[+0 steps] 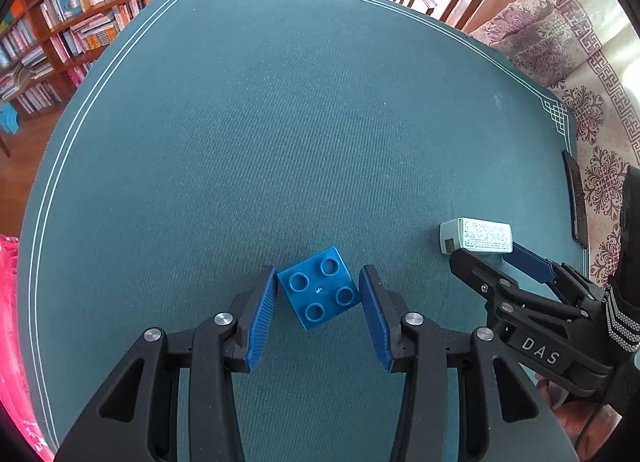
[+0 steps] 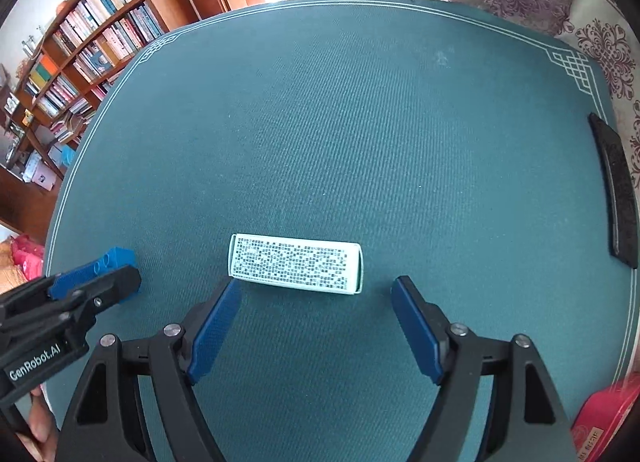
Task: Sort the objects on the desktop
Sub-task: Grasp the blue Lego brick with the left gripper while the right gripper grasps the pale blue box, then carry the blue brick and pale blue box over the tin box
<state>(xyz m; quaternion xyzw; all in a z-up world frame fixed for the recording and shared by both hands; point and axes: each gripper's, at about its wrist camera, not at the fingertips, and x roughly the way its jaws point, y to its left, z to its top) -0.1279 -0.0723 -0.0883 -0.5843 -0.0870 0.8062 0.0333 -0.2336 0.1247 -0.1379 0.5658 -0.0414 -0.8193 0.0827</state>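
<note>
- Blue brick (image 1: 318, 294), turned corner-on and square with no long axis, sits between the left tongs (image 1: 318, 312) near the worktop's (image 1: 280, 122) near edge; pads look closed on its corners.
- White box (image 2: 295, 264) lies crosswise just beyond the wide-open right tongs (image 2: 316, 326).
- Pick-up step, likely; next, straddle the box's short sides.

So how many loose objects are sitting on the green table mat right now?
3: a blue brick between the left gripper's pads, a white box ahead of the right gripper, and a black flat thing at the mat's right edge. Others may lie outside view.
</note>
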